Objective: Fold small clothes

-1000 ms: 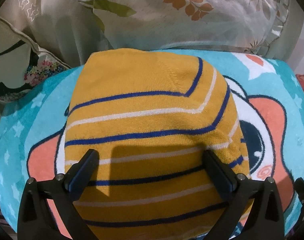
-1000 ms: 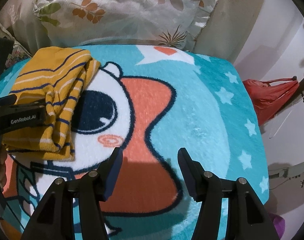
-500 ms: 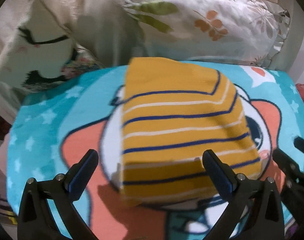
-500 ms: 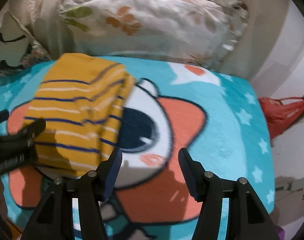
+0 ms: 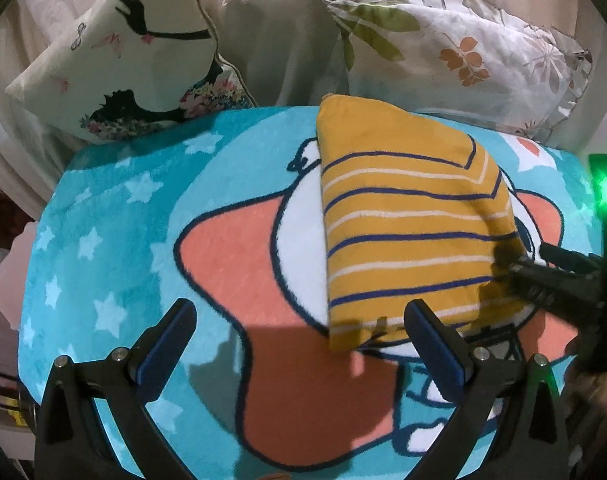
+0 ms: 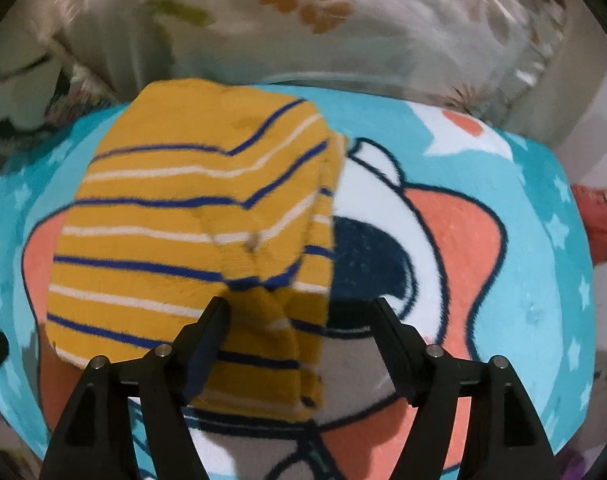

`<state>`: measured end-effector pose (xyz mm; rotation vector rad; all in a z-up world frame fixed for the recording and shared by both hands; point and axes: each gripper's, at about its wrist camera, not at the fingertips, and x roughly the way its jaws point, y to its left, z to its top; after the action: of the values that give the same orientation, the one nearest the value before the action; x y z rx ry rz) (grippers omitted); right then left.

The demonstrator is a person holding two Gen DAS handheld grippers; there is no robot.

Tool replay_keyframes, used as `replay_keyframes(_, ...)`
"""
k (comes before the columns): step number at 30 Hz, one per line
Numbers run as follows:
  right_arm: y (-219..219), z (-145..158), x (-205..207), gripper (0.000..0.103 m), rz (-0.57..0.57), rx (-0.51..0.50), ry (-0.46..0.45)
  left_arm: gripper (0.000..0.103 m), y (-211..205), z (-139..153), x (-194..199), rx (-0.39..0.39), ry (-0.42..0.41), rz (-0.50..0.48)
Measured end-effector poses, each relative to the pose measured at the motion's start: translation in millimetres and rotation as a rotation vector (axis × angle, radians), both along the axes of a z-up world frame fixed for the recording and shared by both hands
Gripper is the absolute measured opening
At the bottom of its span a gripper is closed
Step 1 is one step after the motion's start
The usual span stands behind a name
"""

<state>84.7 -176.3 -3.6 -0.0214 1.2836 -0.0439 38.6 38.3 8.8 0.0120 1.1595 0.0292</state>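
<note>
Left tool (image 5: 299,344): jaws apart, empty | Right tool (image 6: 299,320): jaws opening over striped garment (image 6: 191,240) edge | Grip all layers before you fold.

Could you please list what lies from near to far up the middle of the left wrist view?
Teal cartoon blanket → folded yellow striped garment → leaf-print pillow against the beige backdrop.

A home bedroom: a bed spread with a turquoise cartoon fleece blanket (image 5: 103,240), with a leaf-print pillow (image 5: 455,52) and a decorative cushion (image 5: 115,60) at its head.
</note>
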Motion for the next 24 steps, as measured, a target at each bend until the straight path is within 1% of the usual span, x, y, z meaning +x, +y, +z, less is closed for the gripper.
replay_keyframes(5,-19.0,20.9,-9.8,0.076,-0.097,0.030,-0.044,0.103,6.5,-1.9,-2.5,-0.043,0.016,-0.024)
replay_keyframes(12,-13.6,38.5,-35.9,0.076,-0.122,0.013,-0.081,0.103,14.9,-10.9,-12.9,-0.108,0.057,-0.080)
replay_keyframes(18,0.3,37.3,-55.9,0.077,-0.120,-0.004,-0.064,0.103,29.6,-22.9,-23.5,-0.135,0.090,-0.093)
replay_keyframes(20,7.0,35.1,-61.6,0.077,-0.115,-0.014,-0.054,0.103,34.9,-26.1,-25.8,-0.141,0.096,-0.087)
replay_keyframes(24,22.6,29.8,-66.9,0.077,-0.077,-0.039,-0.037,0.103,44.8,-31.7,-29.7,-0.148,0.107,-0.045)
